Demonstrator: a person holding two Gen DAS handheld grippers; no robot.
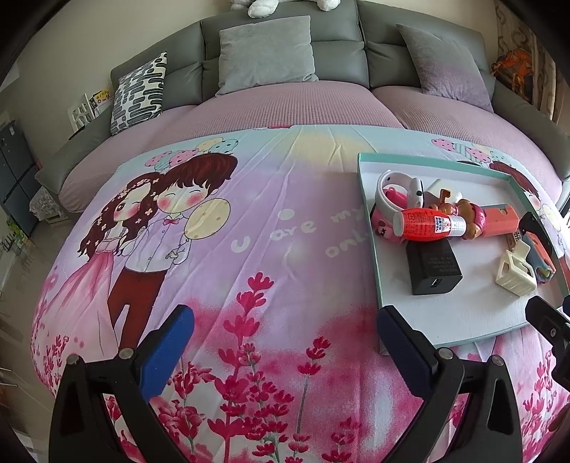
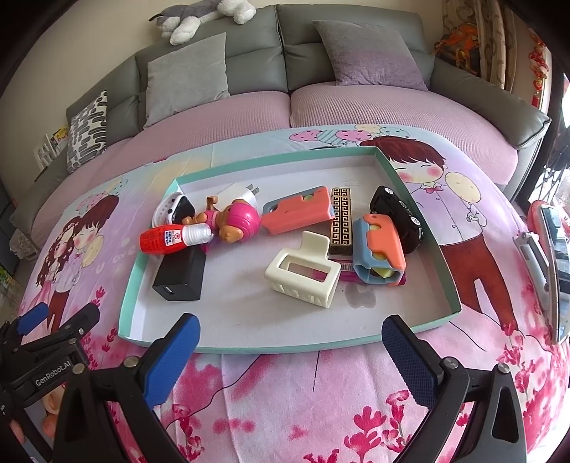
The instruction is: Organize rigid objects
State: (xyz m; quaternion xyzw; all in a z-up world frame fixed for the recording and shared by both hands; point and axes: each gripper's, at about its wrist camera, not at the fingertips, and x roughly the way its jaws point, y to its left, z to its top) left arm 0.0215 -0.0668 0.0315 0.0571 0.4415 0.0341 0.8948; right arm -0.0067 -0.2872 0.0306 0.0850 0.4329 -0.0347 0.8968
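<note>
A shallow teal-rimmed tray (image 2: 420,210) (image 1: 368,228) lies on the bed's cartoon cloth. In it are a black charger block (image 2: 180,279) (image 1: 433,269), a red-and-white bottle (image 2: 174,238) (image 1: 431,226), a pink bear toy (image 2: 233,217), a cream hair claw (image 2: 302,274) (image 1: 516,272), orange and blue-orange cases (image 2: 297,213) (image 2: 379,254), a patterned box (image 2: 340,220) and a black toy car (image 2: 397,217). My right gripper (image 2: 290,359) hangs open just in front of the tray, holding nothing. My left gripper (image 1: 285,345) is open over the bare cloth, left of the tray.
A grey sofa-style headboard with cushions (image 2: 187,76) rings the far side of the round bed. A phone-like device (image 2: 550,263) lies at the right edge. A plush toy (image 2: 203,16) rests on the headboard. A thin dark thread (image 2: 315,372) crosses the cloth near the tray.
</note>
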